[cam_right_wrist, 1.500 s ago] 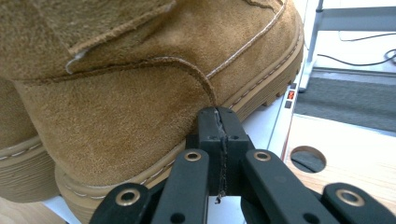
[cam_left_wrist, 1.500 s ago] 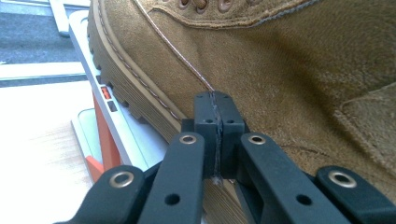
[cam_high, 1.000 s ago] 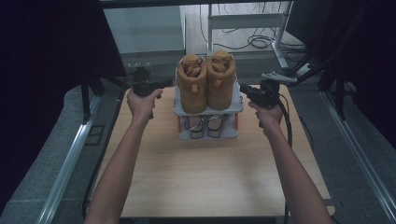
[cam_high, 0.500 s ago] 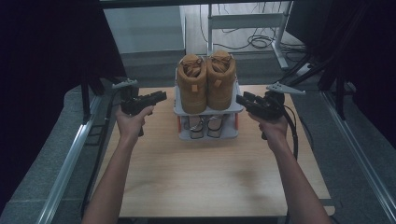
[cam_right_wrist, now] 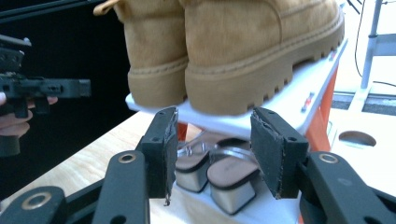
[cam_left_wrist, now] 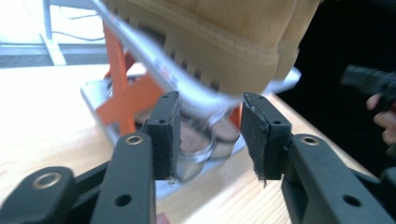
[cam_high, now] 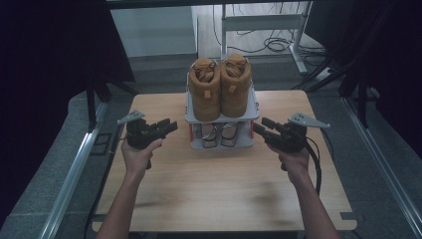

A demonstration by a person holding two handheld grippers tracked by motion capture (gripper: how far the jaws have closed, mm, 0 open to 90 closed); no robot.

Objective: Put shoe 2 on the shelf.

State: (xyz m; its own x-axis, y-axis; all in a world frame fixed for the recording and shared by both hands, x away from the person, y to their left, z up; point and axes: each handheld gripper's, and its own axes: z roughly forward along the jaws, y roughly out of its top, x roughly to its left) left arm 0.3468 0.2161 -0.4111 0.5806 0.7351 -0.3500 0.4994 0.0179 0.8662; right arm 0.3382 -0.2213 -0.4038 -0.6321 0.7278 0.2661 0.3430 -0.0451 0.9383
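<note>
Two tiers make up the rack at the middle of the tabletop in the high view: a pair of tan boots stands side by side on the top shelf, toes toward the person, and a pair of heeled shoes lies on the bottom one. The left tool hangs just left of the rack and the right tool just right of it, both pointing inward at shelf height and clear of it (each with nothing between its jaws).

In the left tool view, the left tool has its jaws parted, having just been opening, with only air between the pads. Beyond them are the rack's orange strut, the blurred top shelf and a boot sole resting on it.

In the right tool view, the right tool also stands apart and bare, its jaws having just been opening. Past them the boots sit on the white shelf, the heeled shoes below, heels toward the camera.
</note>
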